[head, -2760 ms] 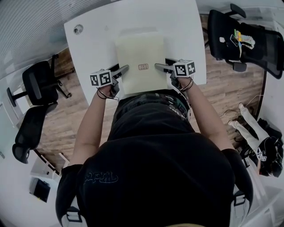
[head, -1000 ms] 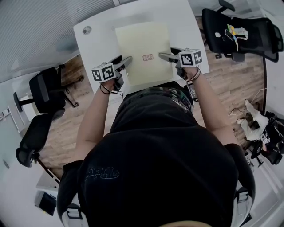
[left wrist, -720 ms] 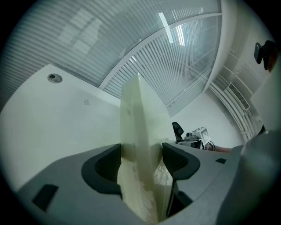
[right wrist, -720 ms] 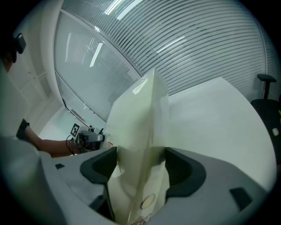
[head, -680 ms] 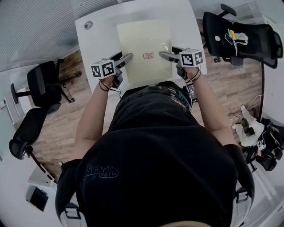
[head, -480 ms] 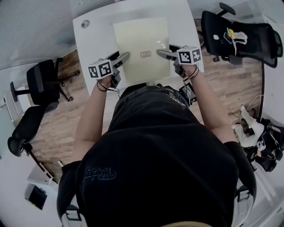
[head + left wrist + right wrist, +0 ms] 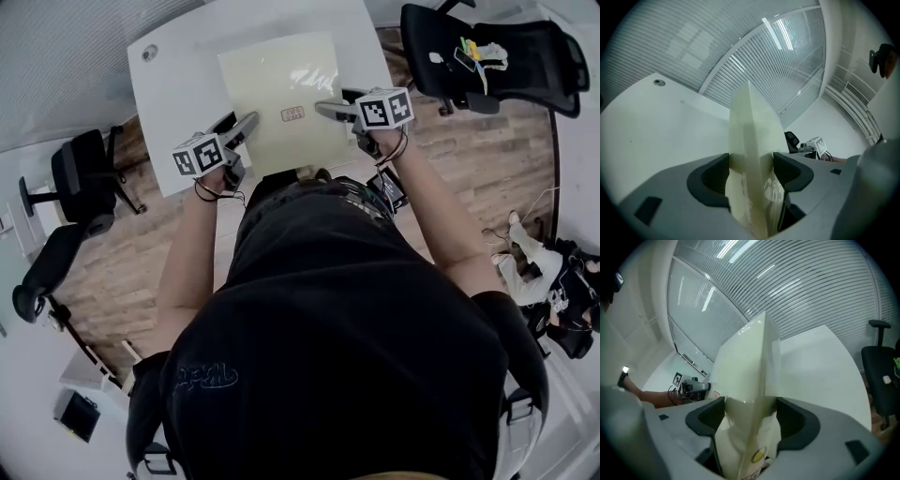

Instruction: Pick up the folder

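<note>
Your left gripper: clamped on cream folder, left edge | your right gripper: clamped on its right edge | white desk: bare strip along folder's left side.

Your white counter is the landmark here, with a round cable hole near its far left corner. Beyond the counter's far edge runs a wall of horizontal slatted blinds over glass, and bright light strips show in that glass. Around the counter you have a wood plank floor. Left of the counter stands a black office chair and, nearer you, a second black chair. Right of the counter sits a third black chair with small coloured items on its seat. Farther right of the counter, a heap of dark and white belongings lies on the floor.
</note>
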The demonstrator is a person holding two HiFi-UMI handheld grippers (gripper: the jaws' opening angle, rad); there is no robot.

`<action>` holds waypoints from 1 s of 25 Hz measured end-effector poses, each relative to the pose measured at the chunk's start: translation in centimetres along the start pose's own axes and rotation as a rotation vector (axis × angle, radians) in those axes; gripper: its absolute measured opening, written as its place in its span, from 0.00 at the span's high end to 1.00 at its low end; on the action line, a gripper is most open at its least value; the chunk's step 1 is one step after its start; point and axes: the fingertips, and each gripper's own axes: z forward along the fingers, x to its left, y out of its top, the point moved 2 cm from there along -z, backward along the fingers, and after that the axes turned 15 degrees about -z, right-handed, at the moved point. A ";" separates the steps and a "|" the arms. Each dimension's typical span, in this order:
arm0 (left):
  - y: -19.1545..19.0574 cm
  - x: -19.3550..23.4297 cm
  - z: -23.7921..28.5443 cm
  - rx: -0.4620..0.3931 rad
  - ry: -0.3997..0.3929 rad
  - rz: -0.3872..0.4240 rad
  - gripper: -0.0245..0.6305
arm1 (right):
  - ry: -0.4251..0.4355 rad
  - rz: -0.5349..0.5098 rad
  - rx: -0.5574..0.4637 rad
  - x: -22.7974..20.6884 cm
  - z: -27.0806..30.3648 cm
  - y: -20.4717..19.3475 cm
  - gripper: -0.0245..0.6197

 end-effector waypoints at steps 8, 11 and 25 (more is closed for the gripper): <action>-5.0 -2.7 -2.0 -0.056 0.028 0.010 0.49 | 0.049 -0.045 -0.007 2.2 -3.1 -2.9 0.44; -6.2 -2.9 -3.1 -0.074 0.036 0.009 0.49 | 0.061 -0.058 -0.007 3.1 -3.4 -3.6 0.44; -10.0 -3.0 -8.8 -0.112 0.023 0.000 0.49 | 0.080 -0.054 -0.017 9.3 -3.7 -6.2 0.44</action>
